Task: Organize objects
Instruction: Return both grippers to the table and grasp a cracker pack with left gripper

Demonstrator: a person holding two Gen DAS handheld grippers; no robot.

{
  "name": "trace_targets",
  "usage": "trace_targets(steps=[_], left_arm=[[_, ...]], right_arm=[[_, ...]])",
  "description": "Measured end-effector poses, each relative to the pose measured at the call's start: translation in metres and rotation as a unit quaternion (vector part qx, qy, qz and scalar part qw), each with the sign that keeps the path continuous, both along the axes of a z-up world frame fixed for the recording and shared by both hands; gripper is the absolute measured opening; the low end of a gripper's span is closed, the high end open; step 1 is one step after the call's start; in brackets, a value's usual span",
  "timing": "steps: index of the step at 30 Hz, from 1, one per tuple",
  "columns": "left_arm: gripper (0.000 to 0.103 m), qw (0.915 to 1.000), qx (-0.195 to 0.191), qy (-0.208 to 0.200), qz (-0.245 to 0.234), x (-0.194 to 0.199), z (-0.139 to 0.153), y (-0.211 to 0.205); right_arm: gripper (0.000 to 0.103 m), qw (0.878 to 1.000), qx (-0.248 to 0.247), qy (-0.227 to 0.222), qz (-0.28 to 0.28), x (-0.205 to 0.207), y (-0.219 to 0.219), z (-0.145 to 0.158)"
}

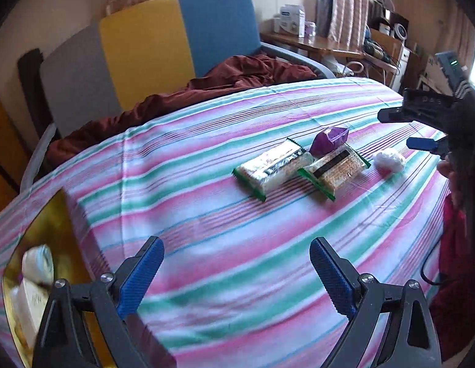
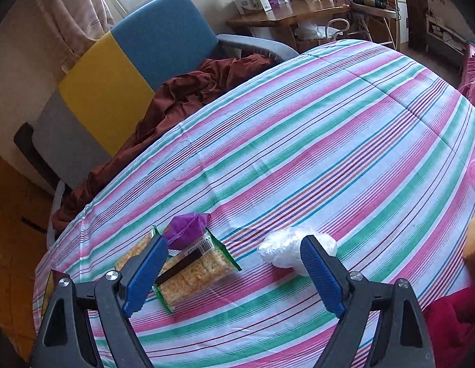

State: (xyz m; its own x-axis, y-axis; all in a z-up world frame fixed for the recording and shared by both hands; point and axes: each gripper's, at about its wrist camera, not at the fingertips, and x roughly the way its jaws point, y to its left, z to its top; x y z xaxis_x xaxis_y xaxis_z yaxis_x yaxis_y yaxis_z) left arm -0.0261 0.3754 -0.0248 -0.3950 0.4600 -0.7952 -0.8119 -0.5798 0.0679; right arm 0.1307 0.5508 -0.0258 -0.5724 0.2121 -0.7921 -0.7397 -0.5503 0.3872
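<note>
Both tongs open and empty; most of the snacks not yet put away.

The left gripper (image 1: pixel 236 271) hangs wide open over bare striped cloth (image 1: pixel 207 214), gripping nothing; the right gripper (image 2: pixel 233 273) is equally spread, empty, poised just above the crinkly white plastic bundle (image 2: pixel 286 250). Beside that lie two flat, glossy cracker packs (image 1: pixel 272 168) (image 1: pixel 335 168), a puffy purple pouch (image 1: pixel 329 139) resting on one. A shiny gold tray (image 1: pixel 47 224) at the left edge holds pale wrapped items, so sorting seems begun, with four pieces left.
</note>
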Motion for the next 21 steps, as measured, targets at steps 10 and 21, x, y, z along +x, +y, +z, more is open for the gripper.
trace_targets(steps=[10,21], left_arm=[[0.097,0.9932,-0.044,0.051,-0.094,-0.044,-0.025,0.074],[0.094,0.985,-0.068,0.029,-0.156,-0.072,-0.065,0.127]], right_arm=[[0.09,0.998,-0.048,0.031,-0.028,0.017,0.015,-0.005],[0.09,0.995,-0.083,0.041,-0.047,0.023,0.024,-0.013]])
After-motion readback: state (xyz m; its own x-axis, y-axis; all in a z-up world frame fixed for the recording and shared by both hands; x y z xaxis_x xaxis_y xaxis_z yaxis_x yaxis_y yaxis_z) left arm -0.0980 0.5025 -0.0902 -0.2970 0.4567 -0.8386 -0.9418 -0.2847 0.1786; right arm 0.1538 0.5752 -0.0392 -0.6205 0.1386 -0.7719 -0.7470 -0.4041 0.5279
